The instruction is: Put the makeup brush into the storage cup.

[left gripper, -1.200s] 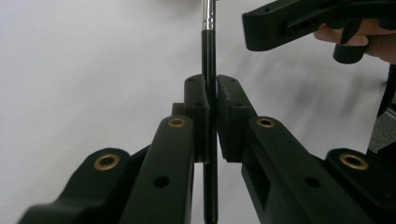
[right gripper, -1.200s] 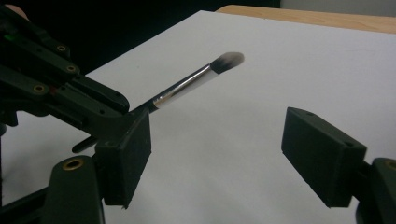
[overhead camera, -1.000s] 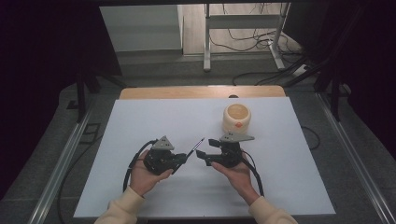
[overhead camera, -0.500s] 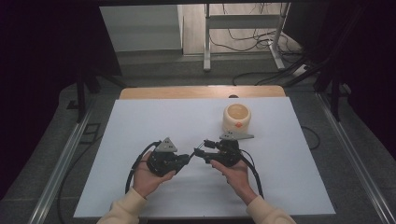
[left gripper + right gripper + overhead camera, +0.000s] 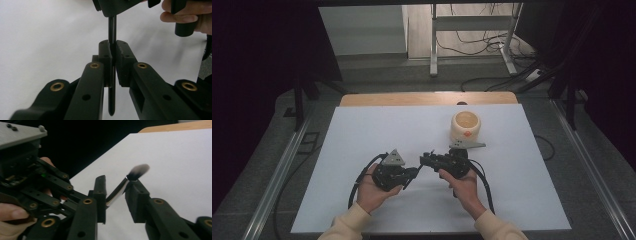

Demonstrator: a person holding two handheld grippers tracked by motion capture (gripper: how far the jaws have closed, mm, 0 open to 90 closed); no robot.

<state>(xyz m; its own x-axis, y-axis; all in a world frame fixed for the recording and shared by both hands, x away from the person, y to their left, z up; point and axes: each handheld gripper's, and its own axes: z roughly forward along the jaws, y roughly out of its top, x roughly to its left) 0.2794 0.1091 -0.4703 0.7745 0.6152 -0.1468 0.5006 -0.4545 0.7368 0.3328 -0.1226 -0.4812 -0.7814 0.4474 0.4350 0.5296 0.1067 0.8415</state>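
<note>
Since a moment ago, our right gripper [image 5: 115, 195] has been closing around the brush [image 5: 125, 186], with gaps left beside it. Our left gripper [image 5: 112, 65] pinches its thin black handle above the table [image 5: 362, 140]. It looks light, stiff, slippery; grab the shiny metal part.

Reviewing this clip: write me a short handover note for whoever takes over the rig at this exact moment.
Left tool: shut on the thin black handle of the small make-up brush, held above the white table sheet.
Right tool: jaws have just been closing around the brush's silver ferrule, dark bristles poking past them; whether both pads press yet is unclear.
Cream round pot with an orange mark: standing behind the right tool, untouched.
Done: brush lifted and brought between both tools.
Left: probably finish the hand-over to the right tool, then release the left.
</note>
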